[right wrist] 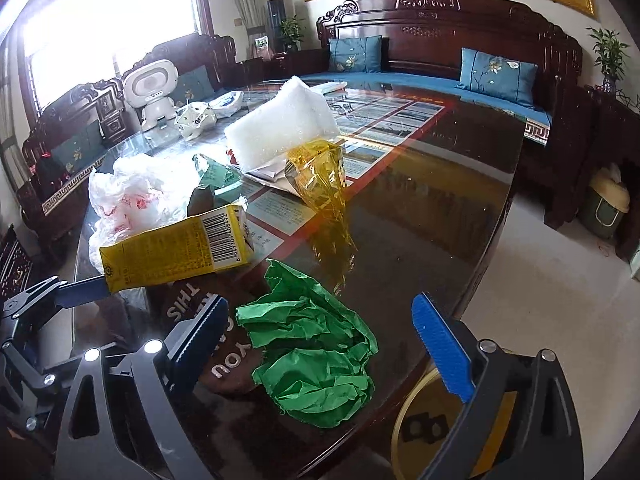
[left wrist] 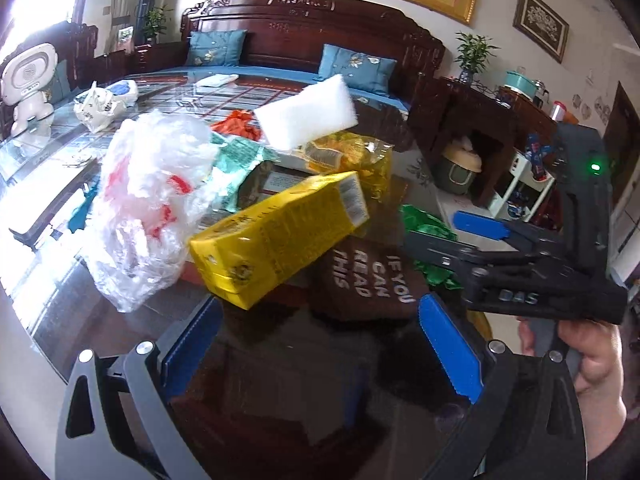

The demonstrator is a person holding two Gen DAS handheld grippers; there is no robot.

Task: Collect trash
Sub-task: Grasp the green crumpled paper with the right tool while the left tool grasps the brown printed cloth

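Observation:
Trash lies piled on a dark glass-topped table (right wrist: 440, 200). A yellow carton (left wrist: 280, 236) (right wrist: 176, 248) lies just ahead of my open, empty left gripper (left wrist: 320, 344). A crumpled green paper (right wrist: 312, 352) (left wrist: 432, 236) sits between the fingers of my open right gripper (right wrist: 320, 352), not clamped. A brown wrapper with white lettering (left wrist: 368, 276) (right wrist: 224, 344) lies under the carton and the green paper. Behind are a clear plastic bag (left wrist: 148, 208) (right wrist: 128, 196), a white foam block (left wrist: 308, 112) (right wrist: 280, 120) and a yellow cellophane wrapper (left wrist: 356, 160) (right wrist: 320, 184).
A white robot toy (right wrist: 154, 92) and a small white bag (right wrist: 196, 120) stand at the table's far side. A carved wooden sofa (right wrist: 440, 40) runs along the wall. A round yellow-rimmed bin (right wrist: 440, 420) sits on the floor below the table's near right edge.

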